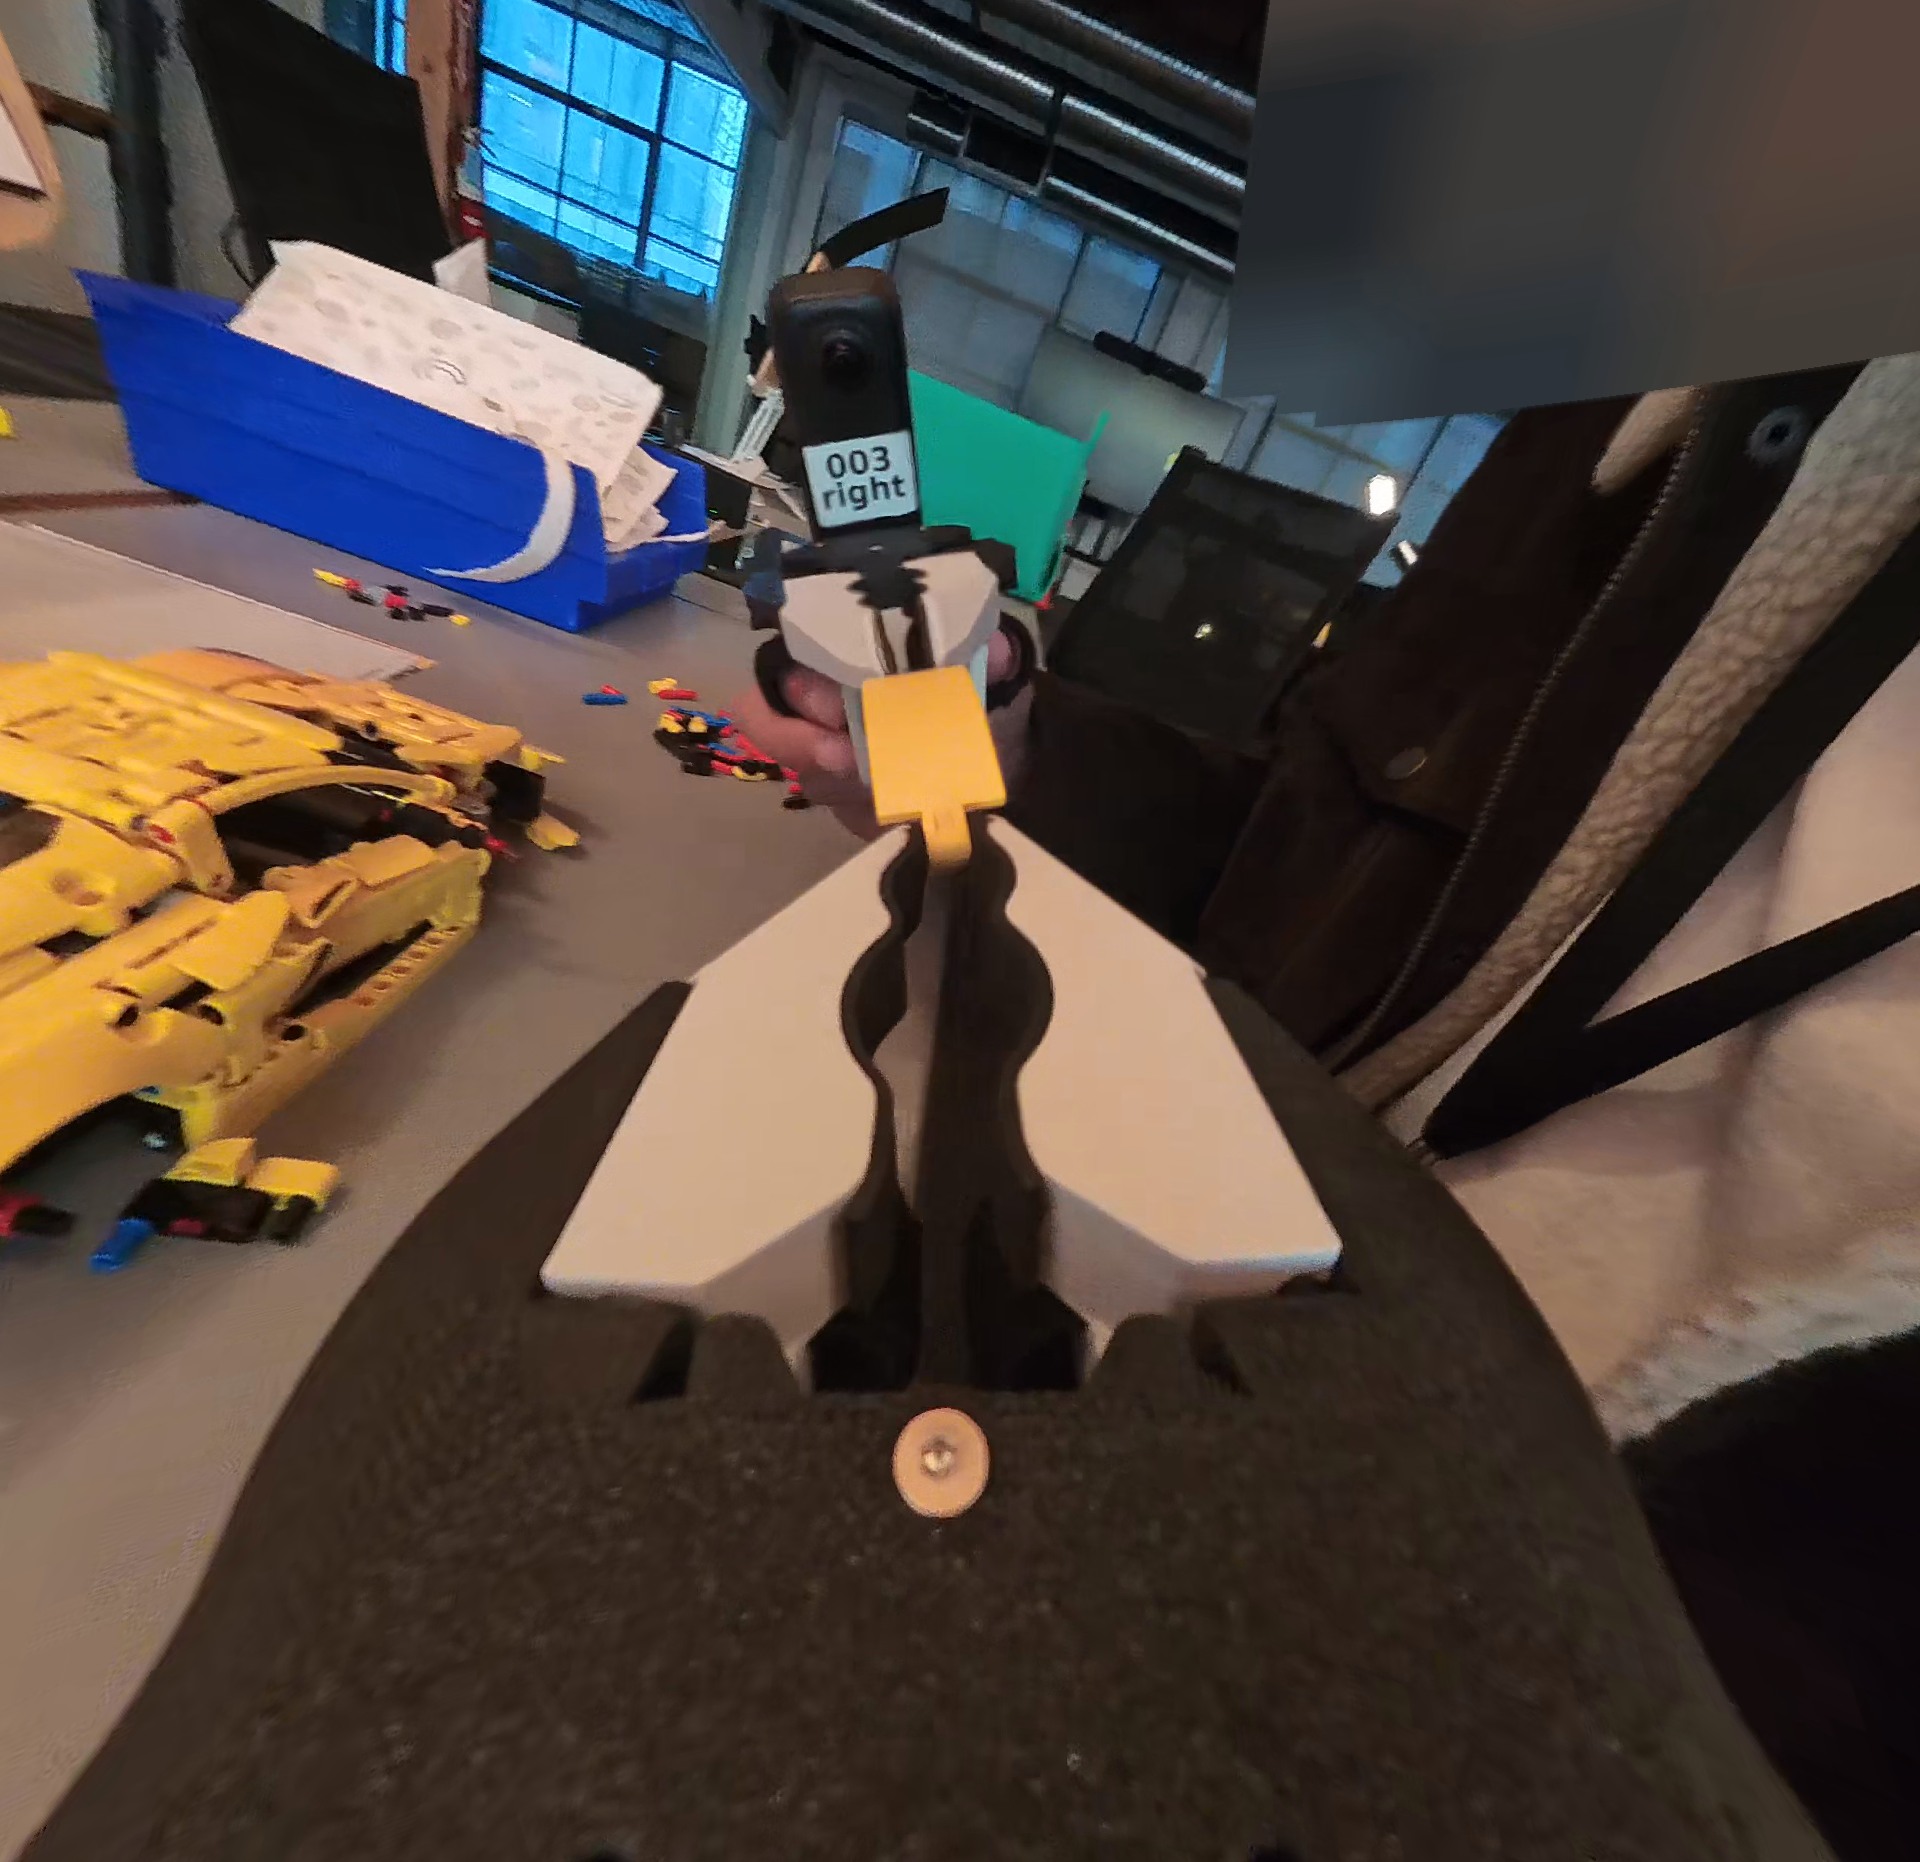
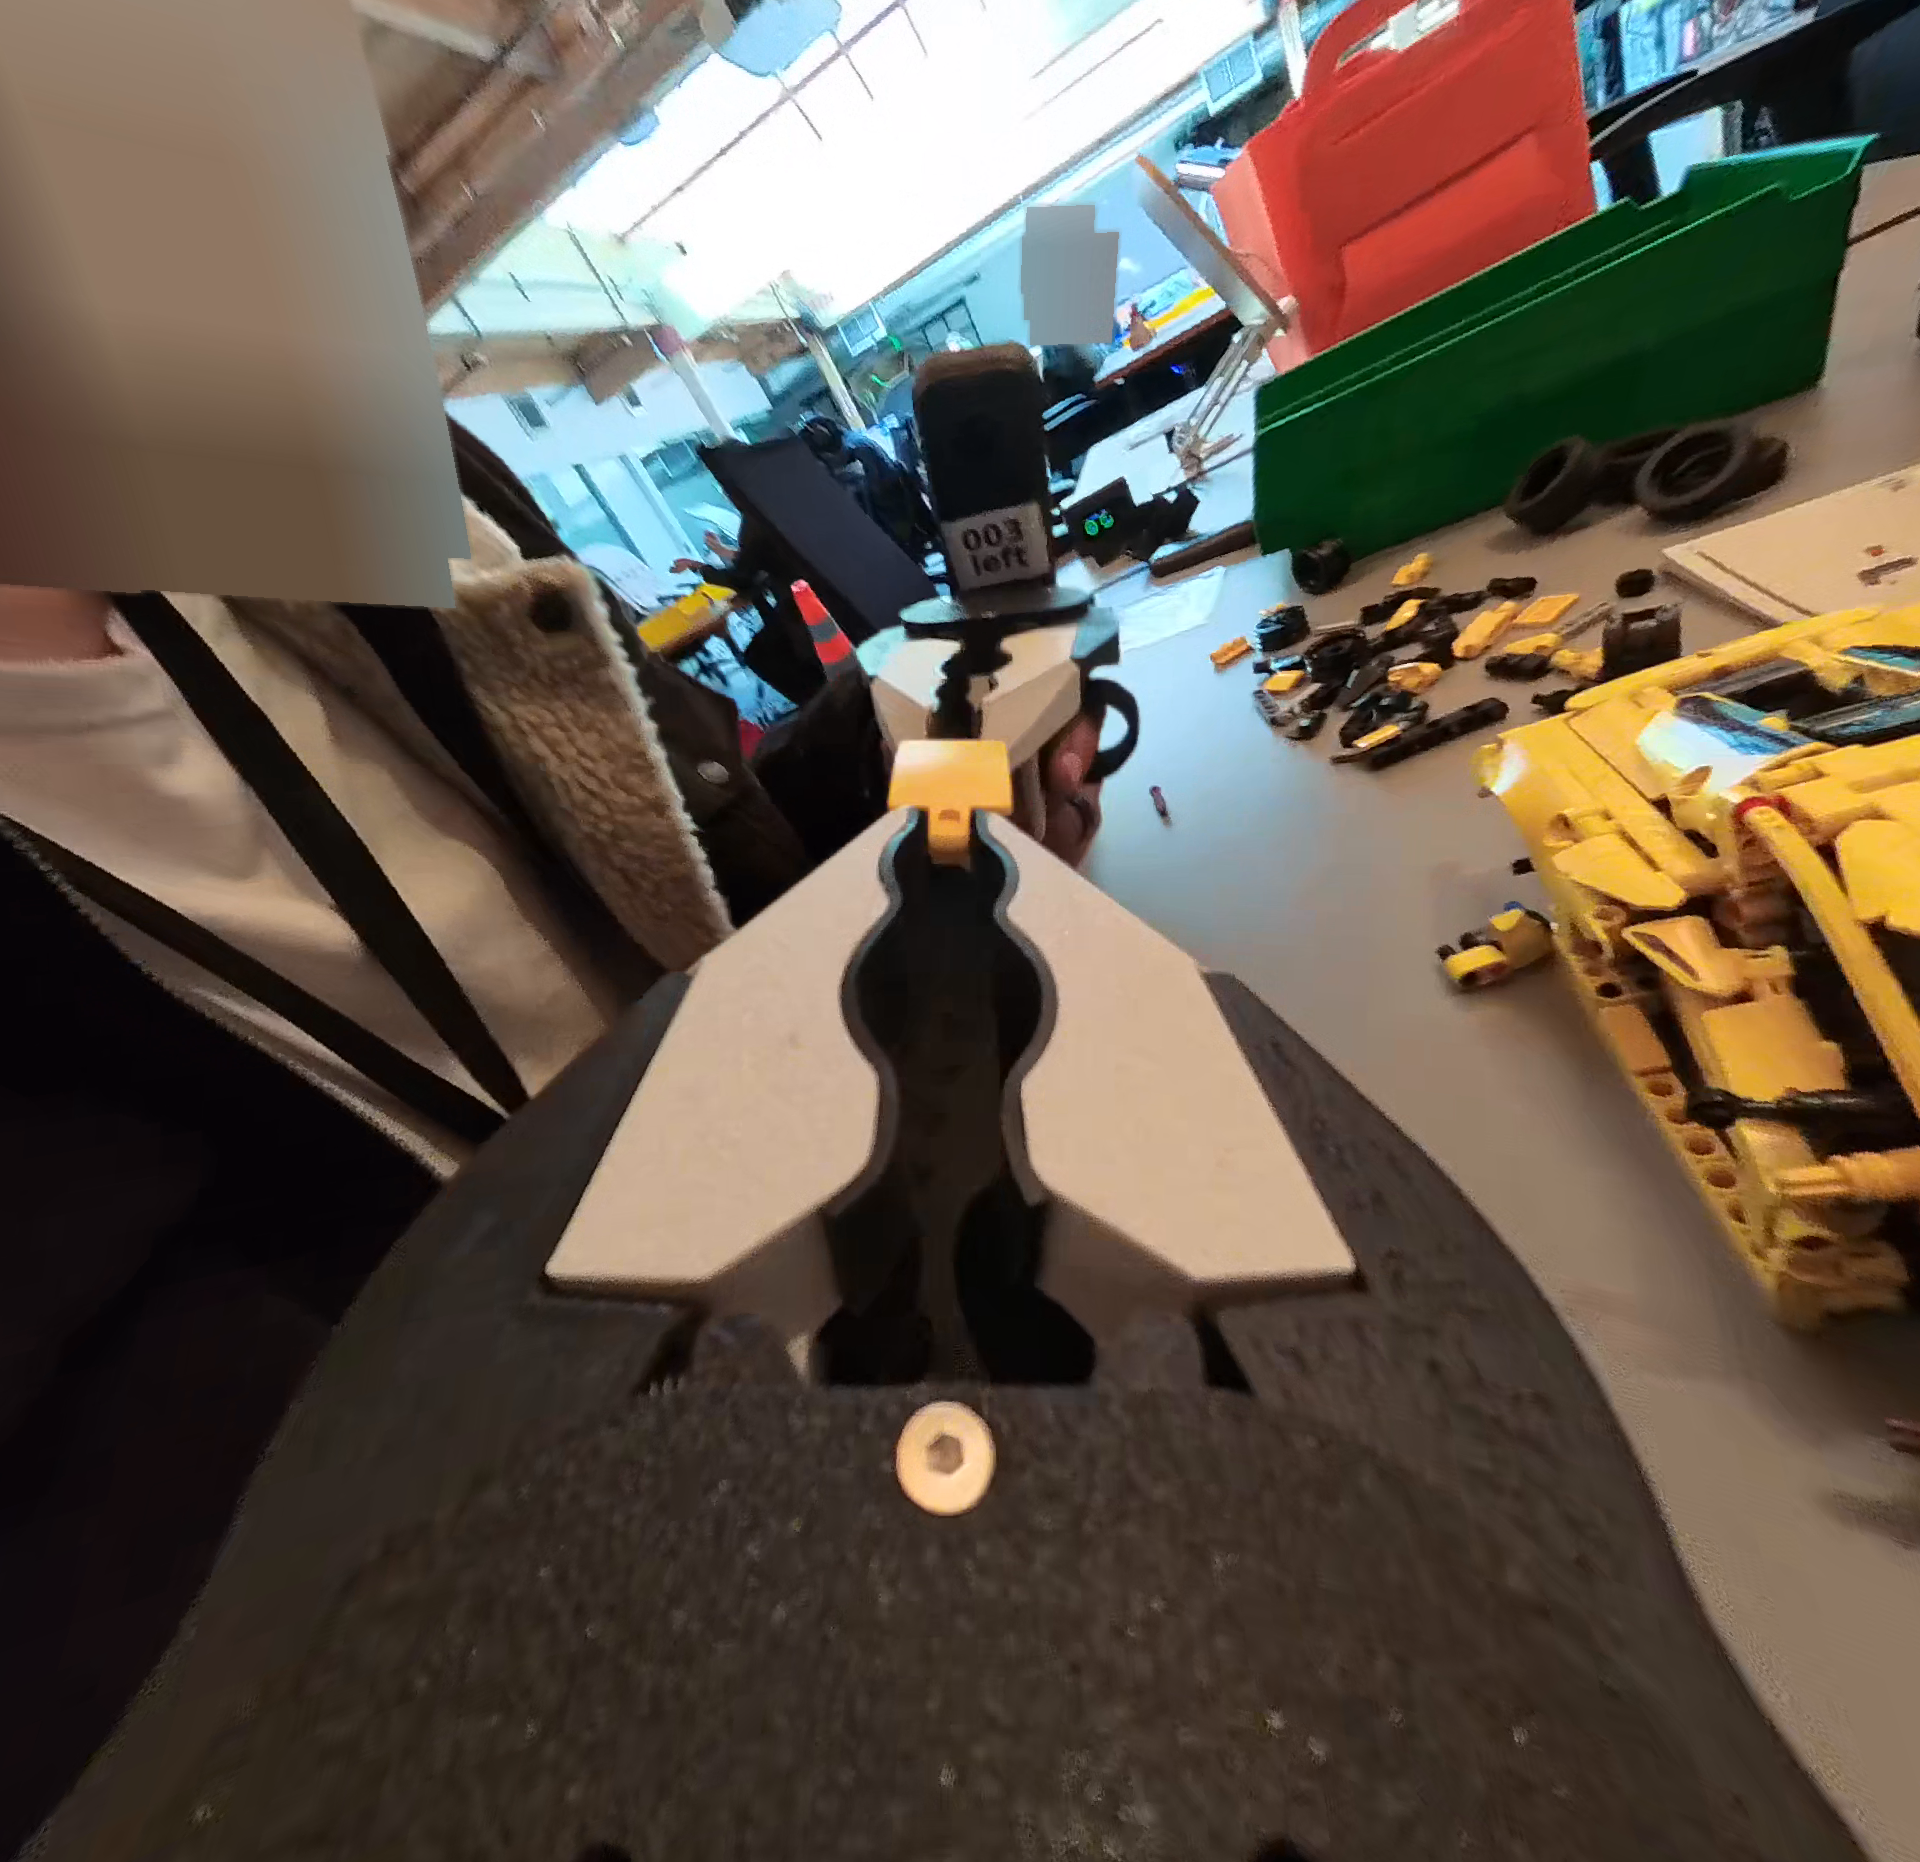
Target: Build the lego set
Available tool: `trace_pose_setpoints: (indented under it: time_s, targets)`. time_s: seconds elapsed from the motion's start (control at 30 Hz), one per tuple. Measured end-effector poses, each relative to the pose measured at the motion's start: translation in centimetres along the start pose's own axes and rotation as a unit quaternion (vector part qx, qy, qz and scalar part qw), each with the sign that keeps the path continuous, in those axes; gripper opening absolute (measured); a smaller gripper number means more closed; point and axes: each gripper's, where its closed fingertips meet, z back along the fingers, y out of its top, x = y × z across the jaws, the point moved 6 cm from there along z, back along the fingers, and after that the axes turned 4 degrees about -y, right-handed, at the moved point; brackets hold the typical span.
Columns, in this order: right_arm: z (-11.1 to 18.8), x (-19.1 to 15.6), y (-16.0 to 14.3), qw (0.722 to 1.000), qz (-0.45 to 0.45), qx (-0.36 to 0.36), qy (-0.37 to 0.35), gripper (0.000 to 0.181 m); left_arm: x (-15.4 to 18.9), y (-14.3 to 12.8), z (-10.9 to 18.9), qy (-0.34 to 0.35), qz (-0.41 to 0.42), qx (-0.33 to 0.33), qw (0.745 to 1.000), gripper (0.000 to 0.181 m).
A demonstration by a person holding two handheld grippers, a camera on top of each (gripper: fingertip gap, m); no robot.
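Left tool, right tool pinch yellow panel between them.

A small yellow flat panel piece with a short tab is held up in the air between both tools. The big yellow car model, half built, lies on the grey bench, with loose pieces near it.

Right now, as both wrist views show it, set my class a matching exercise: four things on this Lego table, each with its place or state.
1 blue bin
2 green bin
3 yellow panel
4 tyres

a gripped by left gripper and right gripper
b before the orange bag
c black, on the table
d holds paper

Pairs: 1d, 2b, 3a, 4c
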Motion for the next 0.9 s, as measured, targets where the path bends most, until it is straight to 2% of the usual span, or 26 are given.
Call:
trace_pose_setpoints:
  time_s: [0.63,0.77,0.83,0.9]
  targets:
    - [-0.3,-0.5,-0.1,1.000,0.015,0.002,0.005,0.006,0.5,0.2,0.1,0.013,-0.023,0.008,1.000,0.007]
    - [0.0,-0.2,0.4,0.999,0.045,0.005,-0.024,0.006,0.1,0.1,0.1,0.036,-0.027,0.006,0.999,0.012]
    - [0.9,0.5,1.0,0.995,0.072,0.024,-0.071,0.006,-0.6,0.5,0.6,0.064,-0.018,0.031,0.997,0.028]
    - [2.2,1.6,1.7,0.992,0.041,0.055,-0.102,0.006,-1.1,1.1,1.4,0.084,-0.019,0.063,0.994,0.029]
